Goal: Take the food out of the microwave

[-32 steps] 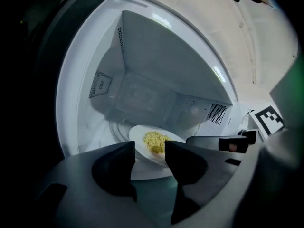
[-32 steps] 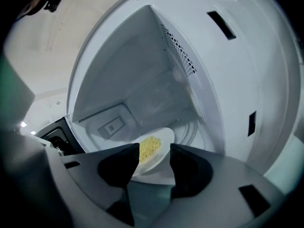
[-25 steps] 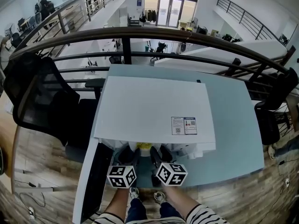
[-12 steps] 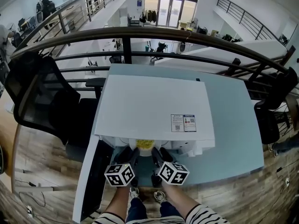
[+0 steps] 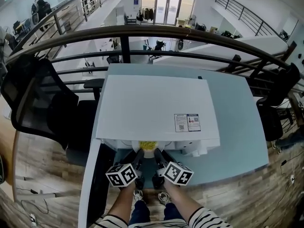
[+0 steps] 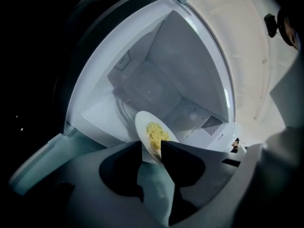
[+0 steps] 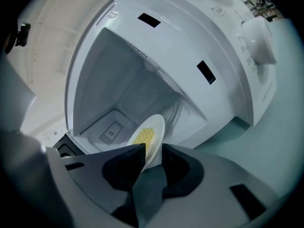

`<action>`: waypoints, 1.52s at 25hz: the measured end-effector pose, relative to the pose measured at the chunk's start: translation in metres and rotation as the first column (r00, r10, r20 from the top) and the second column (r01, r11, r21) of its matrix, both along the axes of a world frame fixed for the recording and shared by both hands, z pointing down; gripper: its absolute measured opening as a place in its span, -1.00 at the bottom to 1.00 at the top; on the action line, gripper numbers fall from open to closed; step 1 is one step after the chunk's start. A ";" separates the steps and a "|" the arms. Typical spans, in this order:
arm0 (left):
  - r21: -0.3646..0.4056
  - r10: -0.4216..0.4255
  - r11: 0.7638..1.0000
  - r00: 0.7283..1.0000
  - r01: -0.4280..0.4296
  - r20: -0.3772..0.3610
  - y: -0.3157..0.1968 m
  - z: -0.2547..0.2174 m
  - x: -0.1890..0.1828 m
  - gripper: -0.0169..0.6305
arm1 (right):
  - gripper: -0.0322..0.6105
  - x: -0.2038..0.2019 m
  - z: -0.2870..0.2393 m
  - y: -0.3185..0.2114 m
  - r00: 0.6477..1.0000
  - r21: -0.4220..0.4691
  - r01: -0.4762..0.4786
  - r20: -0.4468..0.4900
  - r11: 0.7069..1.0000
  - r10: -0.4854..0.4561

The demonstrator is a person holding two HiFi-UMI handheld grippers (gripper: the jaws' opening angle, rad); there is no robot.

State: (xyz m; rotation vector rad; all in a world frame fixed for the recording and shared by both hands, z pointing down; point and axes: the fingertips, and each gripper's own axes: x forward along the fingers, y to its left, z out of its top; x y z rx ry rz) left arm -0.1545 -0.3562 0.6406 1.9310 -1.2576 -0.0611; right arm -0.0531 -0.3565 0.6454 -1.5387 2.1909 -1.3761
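Head view: a white box-shaped microwave [image 5: 152, 108] sat on a pale blue-green worktop [image 5: 237, 127], its dark door [image 5: 100, 184] swung open to the left. A round white plate [image 5: 147, 151] w/ a small heap of yellow crumbly food [image 5: 147, 146] was at the cavity mouth, its near part showing past the microwave's front edge, between the two claws. The left claw [image 5: 139, 154] was at the plate's left side & the right claw [image 5: 157, 155] at its right, marker cubes near each other, both carried by arms w/ striped sleeves.

Left claw view: the jaws had just been closing & were clamped on the plate's rim, one jaw on each face. The food lay further in on the plate, v. close to one jaw tip. Behind the plate was the lit white cavity w/ a vent grille [image 6: 212, 125] low on its wall.

Right claw view: these jaws had also just been closing & gripped the rim on the opposite side, again one jaw per face. The round white knob [image 7: 259, 42] of the control panel showed at upper right
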 end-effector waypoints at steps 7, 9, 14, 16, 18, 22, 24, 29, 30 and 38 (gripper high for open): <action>-0.021 0.029 0.999 0.998 -0.030 -0.061 0.000 -0.002 0.003 -0.58 | -0.60 0.001 0.000 0.004 0.998 -0.012 -0.059 0.035 0.998 0.059; -0.034 0.041 0.998 0.997 -0.043 -0.064 0.003 0.000 0.002 -0.59 | -0.61 0.001 0.000 0.008 0.995 -0.019 -0.082 0.054 0.996 0.083; -0.021 0.073 0.997 0.995 -0.074 -0.071 0.013 -0.008 0.004 -0.61 | -0.64 0.004 -0.009 0.022 0.989 -0.014 -0.130 0.071 0.991 0.131; -0.014 0.090 0.996 0.993 -0.091 -0.077 0.019 -0.014 0.005 -0.62 | -0.64 0.004 -0.014 0.030 0.986 -0.012 -0.148 0.082 0.989 0.149; -0.005 0.104 0.995 0.991 -0.104 -0.082 0.027 -0.018 0.006 -0.63 | -0.64 0.005 -0.017 0.040 0.982 -0.016 -0.165 0.094 0.986 0.166; 0.011 0.104 0.995 0.990 -0.103 -0.098 0.043 -0.028 0.010 -0.64 | -0.65 0.009 -0.024 0.057 0.978 -0.011 -0.183 0.102 0.983 0.183; 0.020 0.105 0.994 0.989 -0.103 -0.103 0.051 -0.033 0.012 -0.64 | -0.65 0.012 -0.029 0.066 0.976 -0.008 -0.188 0.106 0.982 0.188; 0.029 0.103 0.995 0.988 -0.100 -0.114 0.083 -0.045 0.022 -0.65 | -0.65 0.022 -0.041 0.097 0.977 -0.004 -0.184 0.109 0.983 0.184; 0.032 0.099 0.995 0.988 -0.096 -0.119 0.089 -0.047 0.024 -0.65 | -0.65 0.024 -0.044 0.104 0.978 -0.003 -0.179 0.109 0.984 0.178; 0.058 0.060 0.997 0.989 -0.053 -0.138 0.145 -0.062 0.038 -0.65 | -0.66 0.038 -0.059 0.155 0.983 0.010 -0.142 0.119 0.990 0.140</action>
